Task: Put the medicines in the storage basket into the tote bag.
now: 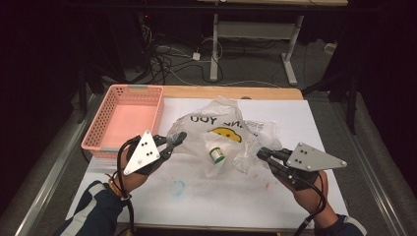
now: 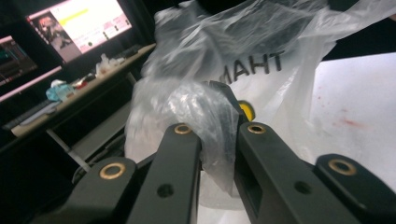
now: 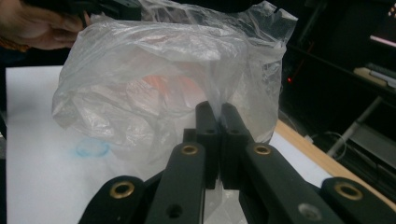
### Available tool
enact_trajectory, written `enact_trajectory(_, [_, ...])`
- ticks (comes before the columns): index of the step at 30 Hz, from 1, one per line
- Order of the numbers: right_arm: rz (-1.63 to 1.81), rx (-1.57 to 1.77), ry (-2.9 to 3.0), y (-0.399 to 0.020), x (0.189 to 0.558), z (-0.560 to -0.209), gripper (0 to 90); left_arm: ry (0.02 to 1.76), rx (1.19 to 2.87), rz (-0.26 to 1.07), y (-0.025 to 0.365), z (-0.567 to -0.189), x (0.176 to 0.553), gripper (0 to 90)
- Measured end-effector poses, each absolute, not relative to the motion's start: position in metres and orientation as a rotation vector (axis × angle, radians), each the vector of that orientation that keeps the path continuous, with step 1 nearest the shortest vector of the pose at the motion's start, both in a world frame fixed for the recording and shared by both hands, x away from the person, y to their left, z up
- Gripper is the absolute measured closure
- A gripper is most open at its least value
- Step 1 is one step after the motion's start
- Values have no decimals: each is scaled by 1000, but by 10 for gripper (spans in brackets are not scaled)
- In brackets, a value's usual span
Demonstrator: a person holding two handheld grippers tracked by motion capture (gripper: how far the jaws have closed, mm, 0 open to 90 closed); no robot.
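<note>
Clear plastic bag at desk centre, crumpled and translucent, stretched between both grippers and lifted at its two sides; printed in black with mirrored lettering and a yellow smiley face seen through the film. Inside, at the bag's 6 o'clock, a small white bottle with a green cap, lying low in the sagging film. In the left gripper view, same bag bunched into a thick fold and pinched between the two black jaws, lettering "THAN" reversed above. In the right gripper view, bag ballooning above the jaws, a thin pleat of film caught between them, an orange-pink tint showing through. Left gripper at 9 o'clock of the bag, closed on the bag's left edge, jaws pointing toward 2 o'clock, grey three-cornered plate tilted on top; left hand beneath it, striped sleeve entering from 7 o'clock. Right gripper at 3 o'clock of the bag, clamped on the bag's right edge, jaws pointing toward 10 o'clock, plate lying nearly flat; right hand behind it, entering from 5 o'clock. Pink basket at 10 o'clock on the desk, well apart from the bag. White desk sheet marked with a blue ring stain at 6 o'clock, between the two hands.
</note>
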State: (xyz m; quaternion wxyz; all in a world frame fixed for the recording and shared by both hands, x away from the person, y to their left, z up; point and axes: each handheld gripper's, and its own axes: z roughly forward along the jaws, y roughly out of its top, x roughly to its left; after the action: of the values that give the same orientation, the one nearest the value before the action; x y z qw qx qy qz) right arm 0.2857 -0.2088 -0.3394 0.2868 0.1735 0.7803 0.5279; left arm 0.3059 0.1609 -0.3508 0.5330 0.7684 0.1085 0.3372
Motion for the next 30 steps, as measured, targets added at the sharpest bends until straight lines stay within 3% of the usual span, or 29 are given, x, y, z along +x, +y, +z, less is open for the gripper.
enact_trajectory(9, [1423, 444, 2027, -198, 303, -316, 900, 305, 1765, 781, 153, -327, 332, 870])
enact_trajectory(13, [1463, 494, 2027, -195, 325, -306, 900, 355, 1739, 729, 144, -317, 356, 869])
enact_trajectory(23, [1391, 646, 2009, -181, 393, -292, 900, 485, 1785, 773, 123, -298, 428, 869])
enact_trajectory(30, [1414, 814, 2024, -176, 436, -292, 900, 527, 1779, 738, 100, -296, 450, 868])
